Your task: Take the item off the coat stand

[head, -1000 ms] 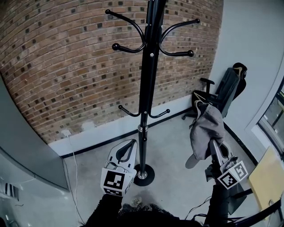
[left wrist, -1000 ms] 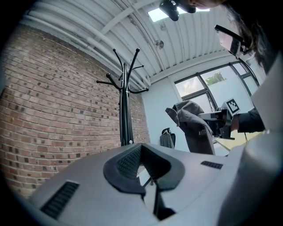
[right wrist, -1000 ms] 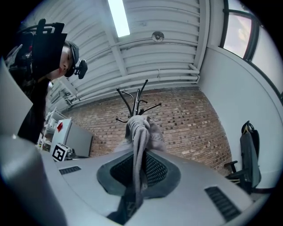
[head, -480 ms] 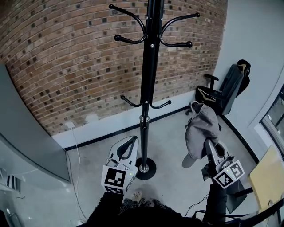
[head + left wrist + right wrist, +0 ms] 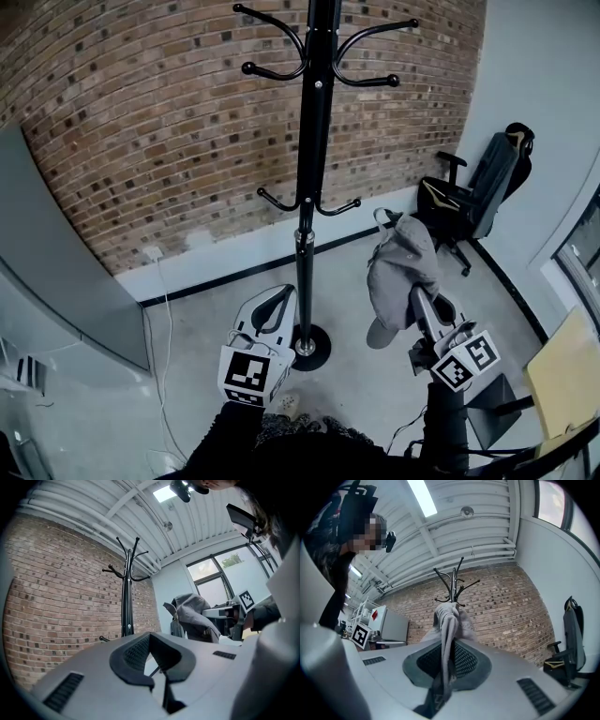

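The black coat stand rises in front of the brick wall, and every hook I can see on it is bare. A grey cap hangs clear of the stand, to its right, with my right gripper shut on it. In the right gripper view the grey cloth runs down between the pads, with the stand behind it. My left gripper is held level near the stand's base, shut and holding nothing. The left gripper view shows the stand and the cap to its right.
The stand's round base sits on the grey floor. A black office chair with a dark jacket on it stands at the right wall. A grey panel stands at the left, and a cable runs down from a wall socket. A yellow board is at the far right.
In the head view the right gripper and the cap have drifted left, and the chair behind them is now uncovered. The stand has shifted up the frame. The left gripper holds nearly the same spot.
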Available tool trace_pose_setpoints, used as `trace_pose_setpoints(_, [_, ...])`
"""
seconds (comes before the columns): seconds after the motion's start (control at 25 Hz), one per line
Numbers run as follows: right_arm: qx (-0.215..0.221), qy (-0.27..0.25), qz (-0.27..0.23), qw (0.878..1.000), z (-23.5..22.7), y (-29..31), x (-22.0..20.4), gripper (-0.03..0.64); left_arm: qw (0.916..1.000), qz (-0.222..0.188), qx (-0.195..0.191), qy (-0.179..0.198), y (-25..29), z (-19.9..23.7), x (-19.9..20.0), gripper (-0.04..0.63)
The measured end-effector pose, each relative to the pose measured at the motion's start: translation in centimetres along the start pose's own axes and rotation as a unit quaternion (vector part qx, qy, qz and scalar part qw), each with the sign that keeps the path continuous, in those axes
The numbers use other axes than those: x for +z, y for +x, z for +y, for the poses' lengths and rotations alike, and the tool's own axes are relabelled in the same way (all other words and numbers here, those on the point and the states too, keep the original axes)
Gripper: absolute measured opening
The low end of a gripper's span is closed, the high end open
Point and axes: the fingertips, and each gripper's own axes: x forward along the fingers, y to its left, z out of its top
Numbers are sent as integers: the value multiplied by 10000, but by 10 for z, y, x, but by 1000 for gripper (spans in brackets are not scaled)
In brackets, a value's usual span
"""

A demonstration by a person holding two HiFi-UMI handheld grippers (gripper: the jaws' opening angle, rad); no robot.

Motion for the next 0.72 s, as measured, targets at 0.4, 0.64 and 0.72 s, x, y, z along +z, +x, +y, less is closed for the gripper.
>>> trace_pose_setpoints(0.4, [297,39,6,9996,20,16,-3,32,10000,-26,81,-12,-4,-21,5,8])
trace_pose_setpoints(0.64, [432,-98,69,9990,26,21,-6,31,9999,5,169,32,-6,-25,8,8])
trace_pose_setpoints(0.72, [418,-150,103,9990,28,22,-7,31,9998,1,172,37,-7,-25,10,8])
